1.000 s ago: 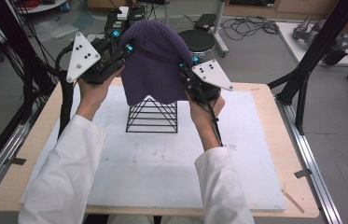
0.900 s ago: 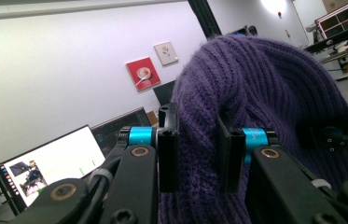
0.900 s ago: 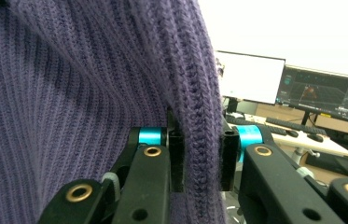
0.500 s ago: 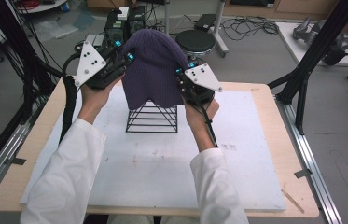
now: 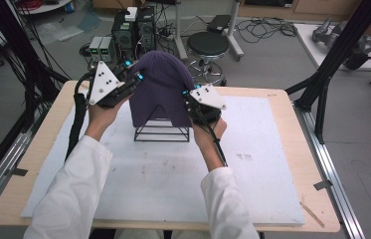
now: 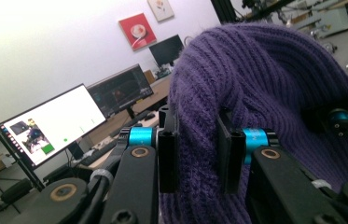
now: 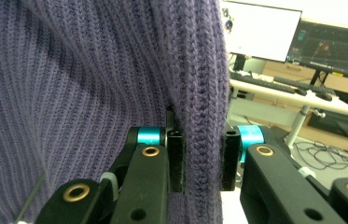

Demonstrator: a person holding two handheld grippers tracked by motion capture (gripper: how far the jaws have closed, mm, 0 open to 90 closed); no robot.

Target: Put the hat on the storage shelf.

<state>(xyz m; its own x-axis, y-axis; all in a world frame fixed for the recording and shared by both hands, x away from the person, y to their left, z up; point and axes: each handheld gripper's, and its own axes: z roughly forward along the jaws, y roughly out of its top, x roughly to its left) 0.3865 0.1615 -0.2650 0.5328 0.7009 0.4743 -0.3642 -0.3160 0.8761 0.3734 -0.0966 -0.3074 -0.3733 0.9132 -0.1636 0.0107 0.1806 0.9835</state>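
A purple knitted beanie (image 5: 159, 87) is held up over a black wire pyramid stand (image 5: 162, 128) on the white mat. The stand's tip shows below the hat's hem. My left gripper (image 5: 134, 83) is shut on the beanie's left edge; in the left gripper view its jaws pinch a fold of the beanie (image 6: 255, 84) at my left gripper (image 6: 197, 156). On the right edge, my right gripper (image 5: 187, 99) is shut on the knit; the right gripper view shows the beanie (image 7: 92, 70) squeezed in my right gripper (image 7: 203, 161).
The white mat (image 5: 173, 184) covers most of a wooden table (image 5: 282, 104). Black frame posts (image 5: 332, 64) stand at both sides. A stool (image 5: 208, 47) and computer boxes (image 5: 128, 32) sit on the floor beyond the table's far edge.
Both grippers have carried the beanie upward and farther from the person. It covered the stand's top a second ago; now the stand's tip shows below the hem.
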